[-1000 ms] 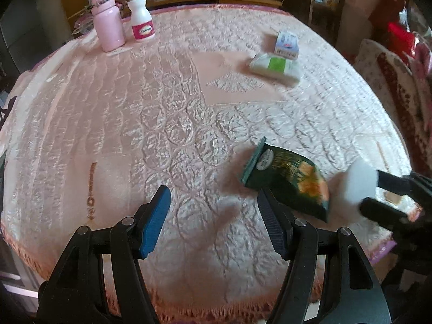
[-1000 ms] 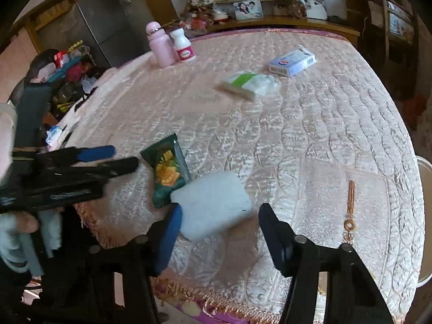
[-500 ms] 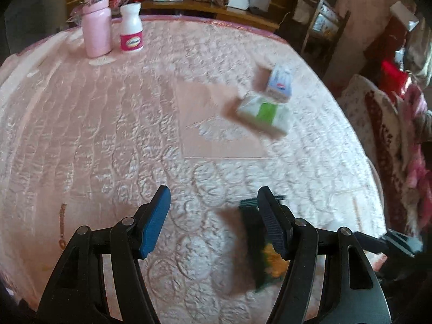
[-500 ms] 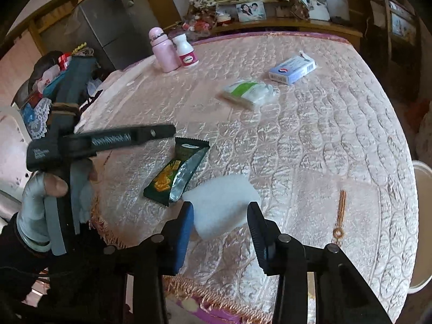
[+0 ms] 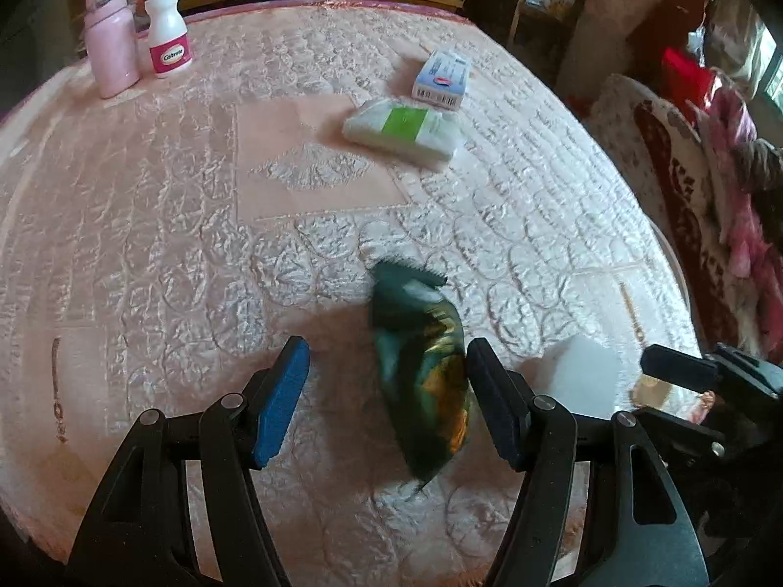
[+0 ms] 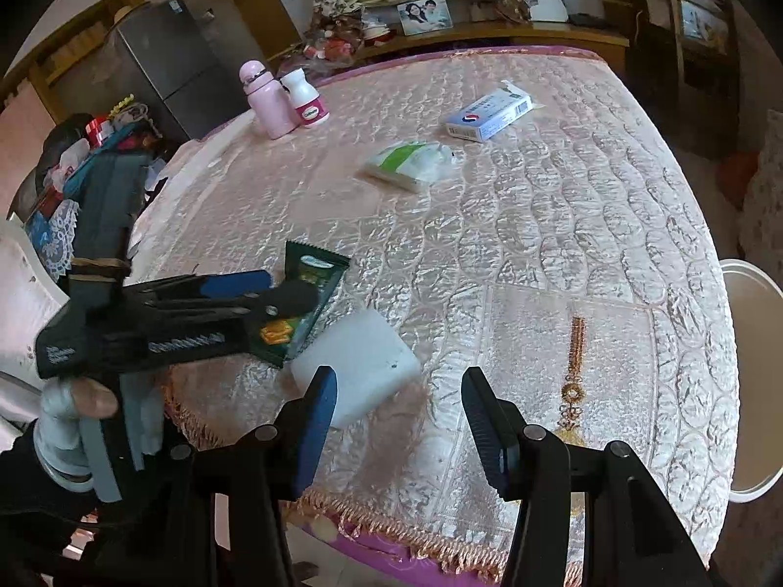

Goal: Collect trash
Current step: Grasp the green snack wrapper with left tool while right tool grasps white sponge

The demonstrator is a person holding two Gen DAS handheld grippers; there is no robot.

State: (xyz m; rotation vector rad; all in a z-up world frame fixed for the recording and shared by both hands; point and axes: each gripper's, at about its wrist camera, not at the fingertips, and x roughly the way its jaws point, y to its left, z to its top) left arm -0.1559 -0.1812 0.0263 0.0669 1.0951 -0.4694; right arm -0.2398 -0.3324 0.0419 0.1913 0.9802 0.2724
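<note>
hovering over a table draped in a quilted pink cloth [image 5: 147, 225], the left gripper [image 5: 386, 386] holds its blue-padded fingers apart around a green snack wrapper [image 5: 421, 367], which lies on the cloth between them, close against the right-hand pad; whether that pad touches it cannot be told from the blurred wrapper. seen from the right wrist, the left gripper [image 6: 286, 288] reaches in from the table's near edge, held by a person's hand [image 6: 78, 416], its tips over the wrapper [image 6: 313, 274]. just beside the wrapper, near the fringed edge, lies a white pad of trash [image 6: 357, 362]. the right gripper [image 6: 399, 416] hangs above it with jaws opening; the pad sits ahead of the left finger and nothing is pressed between the pads. farther across the cloth rest a white and green tissue pack [image 5: 403, 132] and, just behind it, a blue and white carton [image 5: 443, 78]. at the far corner a pink flask [image 5: 110, 39] stands upright beside a white bottle with a pink label [image 5: 169, 34].
</note>
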